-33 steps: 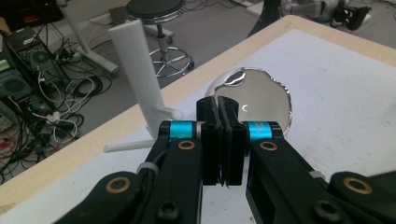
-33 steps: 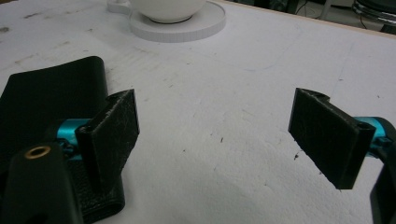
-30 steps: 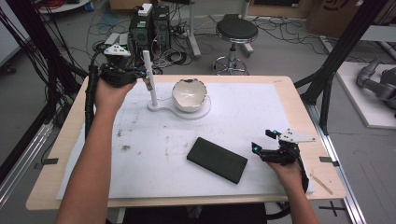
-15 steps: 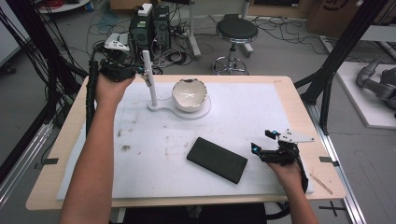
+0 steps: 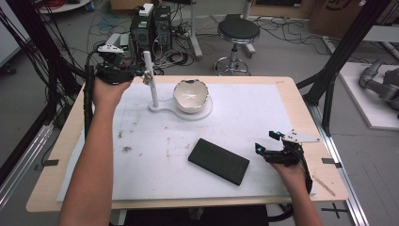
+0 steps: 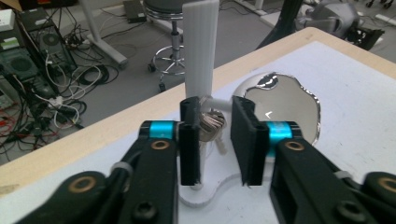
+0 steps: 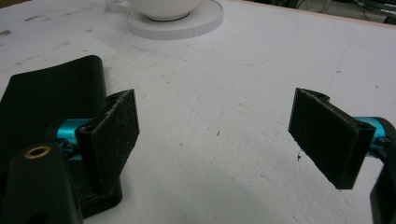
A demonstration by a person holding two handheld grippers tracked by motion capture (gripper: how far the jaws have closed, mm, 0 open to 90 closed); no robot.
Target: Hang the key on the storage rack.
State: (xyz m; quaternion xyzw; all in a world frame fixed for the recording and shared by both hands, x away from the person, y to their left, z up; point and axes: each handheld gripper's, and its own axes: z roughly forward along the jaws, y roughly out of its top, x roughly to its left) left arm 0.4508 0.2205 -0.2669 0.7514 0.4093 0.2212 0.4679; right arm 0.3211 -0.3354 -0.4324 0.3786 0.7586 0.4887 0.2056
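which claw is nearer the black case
Right. The right claw sits just beside the black case at its near-right end; the left claw is far across the table at the white post.

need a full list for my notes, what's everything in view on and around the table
white stand with upright post: 1, white, far side of table, flat base under the bowl
white bowl with jagged rim: 1, white, on the stand's round base
bunch of metal keys: 1, silvery, hanging on the post's peg, between the left jaws
black flat rectangular case: 1, black, near middle of table
white sheet: 1, white, stained, covering the tabletop
wooden table: 1, light wood
round black stool: 1, floor beyond table
computer towers: black, floor, among cables
left gripper: 1, black and blue, jaws have just been opening around the keys
right gripper: 1, black, open, beside the case
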